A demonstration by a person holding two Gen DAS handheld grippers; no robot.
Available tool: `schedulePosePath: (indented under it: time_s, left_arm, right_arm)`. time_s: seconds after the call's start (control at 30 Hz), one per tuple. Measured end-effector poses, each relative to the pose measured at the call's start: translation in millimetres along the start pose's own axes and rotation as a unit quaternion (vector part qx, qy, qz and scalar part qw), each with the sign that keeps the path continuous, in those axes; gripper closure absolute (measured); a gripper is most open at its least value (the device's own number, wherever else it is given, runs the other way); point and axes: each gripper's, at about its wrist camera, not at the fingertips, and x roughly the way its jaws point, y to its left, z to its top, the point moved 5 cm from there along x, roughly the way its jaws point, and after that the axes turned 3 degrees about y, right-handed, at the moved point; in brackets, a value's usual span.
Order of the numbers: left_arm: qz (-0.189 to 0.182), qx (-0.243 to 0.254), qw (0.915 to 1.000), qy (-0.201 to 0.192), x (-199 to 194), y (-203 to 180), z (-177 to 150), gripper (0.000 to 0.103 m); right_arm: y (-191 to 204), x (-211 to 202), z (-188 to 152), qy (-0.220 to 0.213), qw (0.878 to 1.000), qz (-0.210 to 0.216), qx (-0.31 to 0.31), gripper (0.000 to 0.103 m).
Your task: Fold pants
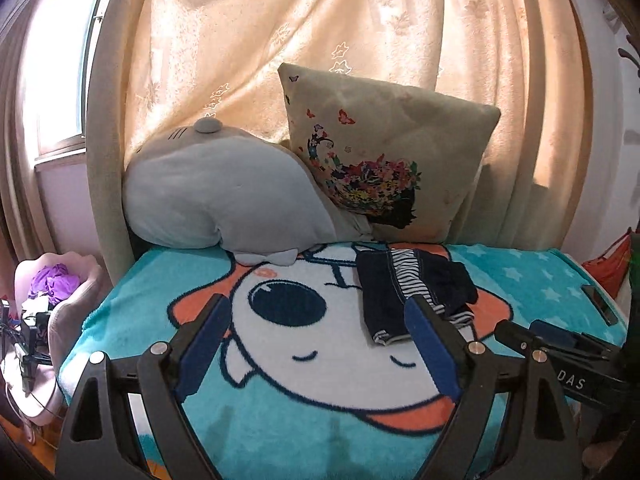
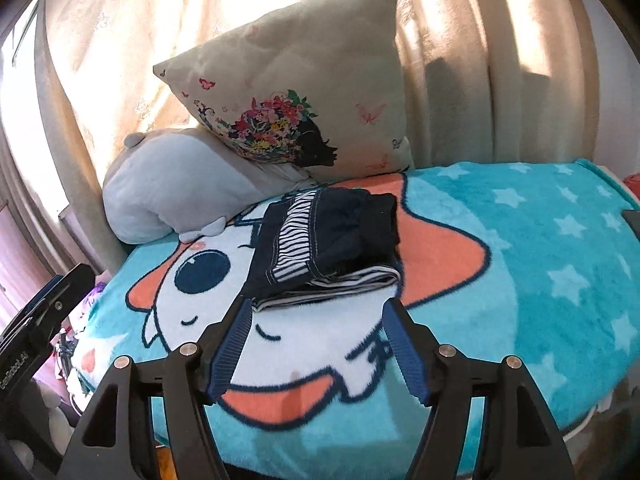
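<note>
Dark navy pants (image 1: pixel 404 292) with a black-and-white striped lining lie folded into a small bundle on the turquoise cartoon blanket (image 1: pixel 320 360). They also show in the right wrist view (image 2: pixel 328 240). My left gripper (image 1: pixel 318 312) is open and empty, hovering in front of the bundle, its right finger near the bundle's front edge. My right gripper (image 2: pixel 316 312) is open and empty, just in front of the bundle, not touching it. The right gripper's body shows at the right of the left wrist view (image 1: pixel 560 344).
A grey plush seal (image 1: pixel 224 196) and a floral cushion (image 1: pixel 384 152) lean against the curtain (image 1: pixel 360 20) at the back of the bed. A pink basket (image 1: pixel 60 280) with purple cloth stands left of the bed. A dark phone (image 1: pixel 600 304) lies at the right edge.
</note>
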Motion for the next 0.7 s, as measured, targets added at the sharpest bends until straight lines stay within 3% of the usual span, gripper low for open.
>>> schedulePosePath:
  time_s: [0.3, 0.7]
  left_arm:
    - [-0.012, 0.001, 0.9999, 0.003, -13, 10, -6, 0.014]
    - [-0.001, -0.02, 0.9998, -0.001, -13, 17, -6, 0.011]
  right_arm:
    - [10, -18, -7, -0.01, 1.0, -0.01, -0.004, 0.029]
    - [19, -8, -13, 0.002, 1.0, -0.012, -0.015, 0.029]
